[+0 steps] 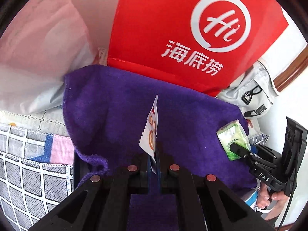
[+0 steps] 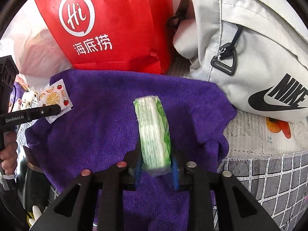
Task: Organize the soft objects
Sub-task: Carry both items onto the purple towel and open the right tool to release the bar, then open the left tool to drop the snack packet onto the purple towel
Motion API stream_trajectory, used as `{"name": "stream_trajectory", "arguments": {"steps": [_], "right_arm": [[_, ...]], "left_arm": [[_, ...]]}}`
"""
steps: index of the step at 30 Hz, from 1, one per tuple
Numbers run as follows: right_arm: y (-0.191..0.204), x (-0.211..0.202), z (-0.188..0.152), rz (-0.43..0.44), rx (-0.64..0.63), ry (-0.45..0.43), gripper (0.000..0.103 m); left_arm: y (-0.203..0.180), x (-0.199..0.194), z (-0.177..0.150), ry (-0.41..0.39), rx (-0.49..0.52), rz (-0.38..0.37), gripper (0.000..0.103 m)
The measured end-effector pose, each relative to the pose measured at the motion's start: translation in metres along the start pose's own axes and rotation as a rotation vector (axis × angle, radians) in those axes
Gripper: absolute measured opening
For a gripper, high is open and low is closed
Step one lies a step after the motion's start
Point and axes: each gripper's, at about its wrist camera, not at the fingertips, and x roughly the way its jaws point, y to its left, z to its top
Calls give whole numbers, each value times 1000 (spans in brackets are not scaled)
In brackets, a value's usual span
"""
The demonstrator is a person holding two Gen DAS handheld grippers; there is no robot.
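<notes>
A purple towel (image 1: 115, 105) (image 2: 96, 125) lies spread on the bed. My left gripper (image 1: 154, 154) is shut on a thin white sachet printed with orange slices (image 1: 152, 127), held on edge above the towel. The right wrist view shows the same sachet (image 2: 53, 96) at the towel's left edge, with a left finger (image 2: 52, 110) across it. My right gripper (image 2: 156, 165) holds a green tissue pack (image 2: 154, 127) over the towel's middle, its blue pads against the pack's sides. In the left wrist view that pack (image 1: 233, 134) is at the towel's right end.
A red paper bag (image 1: 163, 28) (image 2: 115, 19) stands behind the towel. A grey Nike bag (image 2: 250, 57) (image 1: 254, 96) lies to its right and a pale pink plastic bag (image 1: 38, 48) to its left. Checked bedding (image 1: 28, 173) (image 2: 269, 182) surrounds the towel. Small plush toys (image 2: 27, 100) sit far left.
</notes>
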Motion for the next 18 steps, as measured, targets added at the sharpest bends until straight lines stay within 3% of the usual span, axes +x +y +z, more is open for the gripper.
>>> {"name": "stream_trajectory", "arguments": {"steps": [3,5,7,13,18], "right_arm": [[-1,-1,2,-2,1,-13,44],[-6,-7,3,-3,4,-25,53],[-6,-10,3,-9,-6,-38,56],[0,-27,6,-39,-41,-79,69],[-3,-45,5,-37,-32,-127,72]], "left_arm": [[-1,0,-1,1,7,-7,7],[-2,1,-2,10,6,1,14],[0,0,-2,2,5,9,31],[-1,-8,0,-27,10,36,56],[-5,-20,0,-51,27,92,59]]}}
